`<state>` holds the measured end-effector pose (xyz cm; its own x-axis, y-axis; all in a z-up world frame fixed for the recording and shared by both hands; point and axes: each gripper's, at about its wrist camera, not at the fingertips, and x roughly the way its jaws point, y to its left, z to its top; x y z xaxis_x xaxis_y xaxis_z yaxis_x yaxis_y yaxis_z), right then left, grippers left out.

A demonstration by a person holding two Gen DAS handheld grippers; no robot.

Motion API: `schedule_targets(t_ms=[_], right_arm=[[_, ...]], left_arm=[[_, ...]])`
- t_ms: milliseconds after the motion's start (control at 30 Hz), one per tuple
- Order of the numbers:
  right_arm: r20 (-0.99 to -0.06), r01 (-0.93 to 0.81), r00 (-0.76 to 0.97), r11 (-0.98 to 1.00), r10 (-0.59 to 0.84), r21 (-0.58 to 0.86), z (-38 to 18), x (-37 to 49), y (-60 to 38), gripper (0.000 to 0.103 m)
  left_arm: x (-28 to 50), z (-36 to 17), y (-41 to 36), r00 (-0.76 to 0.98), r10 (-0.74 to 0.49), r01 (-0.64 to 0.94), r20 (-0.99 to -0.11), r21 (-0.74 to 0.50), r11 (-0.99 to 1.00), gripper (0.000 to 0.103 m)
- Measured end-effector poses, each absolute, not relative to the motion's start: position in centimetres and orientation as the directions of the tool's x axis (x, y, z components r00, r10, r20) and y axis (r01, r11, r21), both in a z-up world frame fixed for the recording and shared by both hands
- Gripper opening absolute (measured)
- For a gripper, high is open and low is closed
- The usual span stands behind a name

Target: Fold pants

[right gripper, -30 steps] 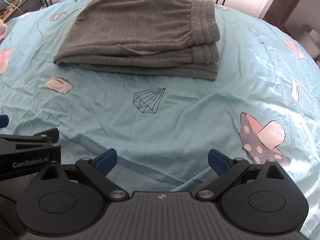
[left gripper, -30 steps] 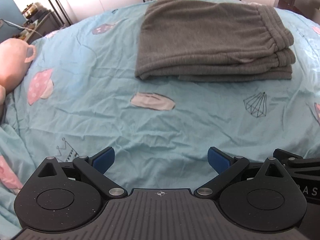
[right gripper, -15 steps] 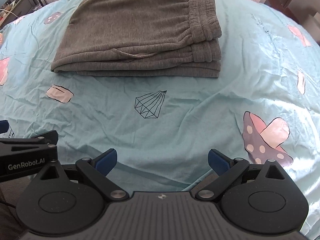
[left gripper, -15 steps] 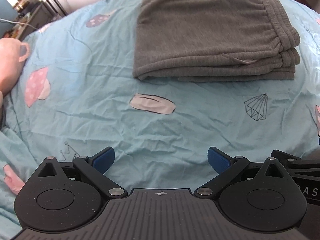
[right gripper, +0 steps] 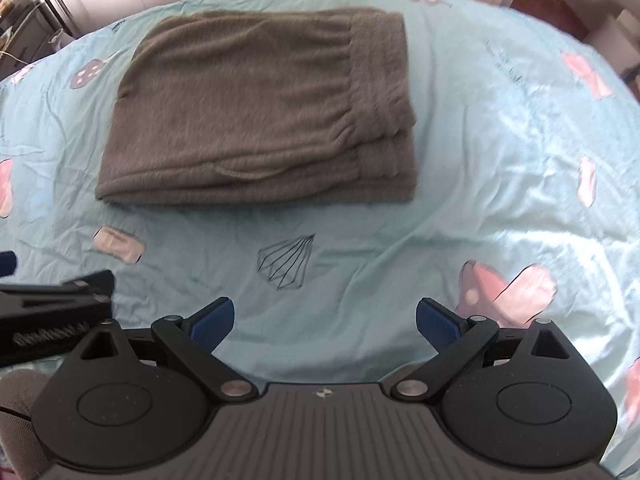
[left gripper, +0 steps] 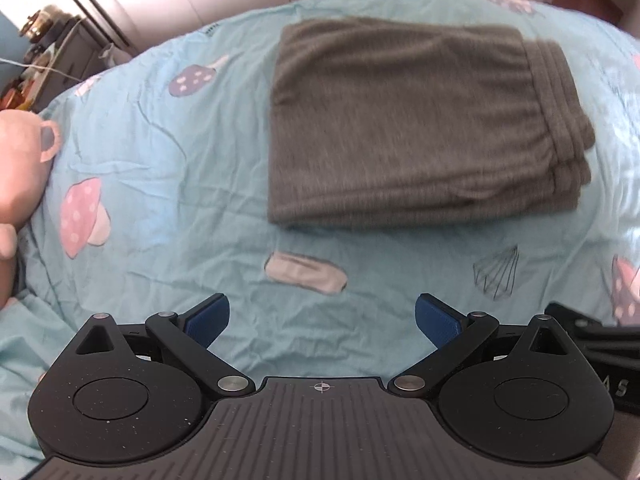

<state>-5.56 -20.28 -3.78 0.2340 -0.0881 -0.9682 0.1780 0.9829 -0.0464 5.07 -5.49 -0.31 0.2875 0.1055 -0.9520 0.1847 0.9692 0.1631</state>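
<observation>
Left wrist view: the left gripper (left gripper: 322,318), fingers spread and empty, has tipped to look down on the folded pants (left gripper: 424,128) lying on the bed (left gripper: 168,168). Right wrist view: the right gripper (right gripper: 324,320), likewise spread and empty, has swung the same way above the pants (right gripper: 260,112), so the folding looks finished.

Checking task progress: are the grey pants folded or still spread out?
Folded. The pants lie as a compact stack on the bedsheet, layered edges showing along the near side.
</observation>
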Motion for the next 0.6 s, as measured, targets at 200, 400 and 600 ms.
schedule_targets(t_ms=[200, 400, 600], right_arm=[[-0.966, 0.198, 0.244, 0.979, -0.091, -0.042, -2.7, -4.6, -20.9, 0.098], [-0.966, 0.208, 0.243, 0.977, -0.088, -0.037, -2.5, -4.4, -21.2, 0.098], [-0.968, 0.222, 0.236, 0.974, -0.088, -0.035, -2.7, -4.4, -21.4, 0.098]], left_arm=[[6.0, 0.0, -5.3, 0.291, 0.132, 0.164, -0.948, 0.185, 0.969, 0.102], [6.0, -0.3, -5.1, 0.304, 0.168, 0.158, -0.938, 0.224, 0.962, 0.102], [6.0, -0.6, -5.1, 0.292, 0.162, 0.169, -0.943, 0.217, 0.961, 0.102]])
